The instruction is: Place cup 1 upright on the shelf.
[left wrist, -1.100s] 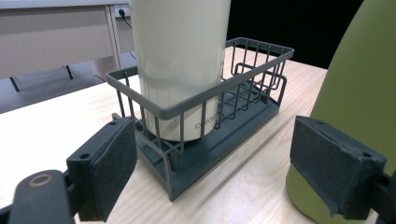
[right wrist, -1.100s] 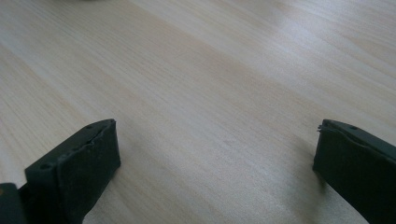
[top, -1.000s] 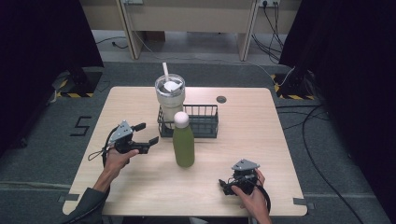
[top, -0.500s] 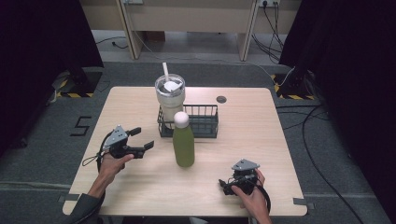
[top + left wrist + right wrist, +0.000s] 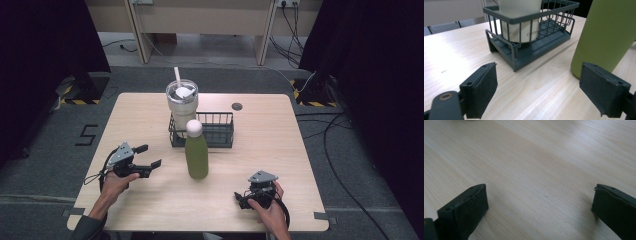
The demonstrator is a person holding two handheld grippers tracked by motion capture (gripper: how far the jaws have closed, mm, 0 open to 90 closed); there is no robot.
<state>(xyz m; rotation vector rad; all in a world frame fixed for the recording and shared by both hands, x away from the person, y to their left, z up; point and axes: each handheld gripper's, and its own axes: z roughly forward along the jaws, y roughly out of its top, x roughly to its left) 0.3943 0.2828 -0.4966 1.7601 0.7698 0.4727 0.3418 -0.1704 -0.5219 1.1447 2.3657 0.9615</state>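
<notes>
item: table (image 5: 280,150), pale wood grain, rectangular, standing on grey floor; a small dark round spot (image 5: 237,106) sits near its far edge.

item: wire basket (image 5: 220,131), dark grey, set at the middle of the table toward the far side. its left part holds the tumbler; its right part has nothing in it that i can see.

item: tumbler (image 5: 182,105), pale body, clear lid, white straw rising from it, upright inside the basket. in my left gripper view it shows behind the basket bars (image 5: 529,32) with some lettering too cut off to read.

item: green bottle (image 5: 196,155), matt olive, rounded white cap, upright on the table just in front of the basket and apart from it, roughly between my two tools.

item: my left gripper (image 5: 150,156), held in my left hand (image 5: 116,182) at the near left of the table, grey plate on top, jaws spread wide and holding nothing. it points toward the bottle. in my left gripper view the bottle (image 5: 609,35) stands ahead at the right, its base just beyond my right-side pad (image 5: 602,91), not between the pads; the basket lies farther off, ahead of centre.

item: my right gripper (image 5: 241,200), in my right hand (image 5: 270,212) at the near right of the table, low over the wood, well apart from the bottle. in my right gripper view the jaws stand wide apart with bare tabletop (image 5: 536,170) between them, gripping nothing.
</notes>
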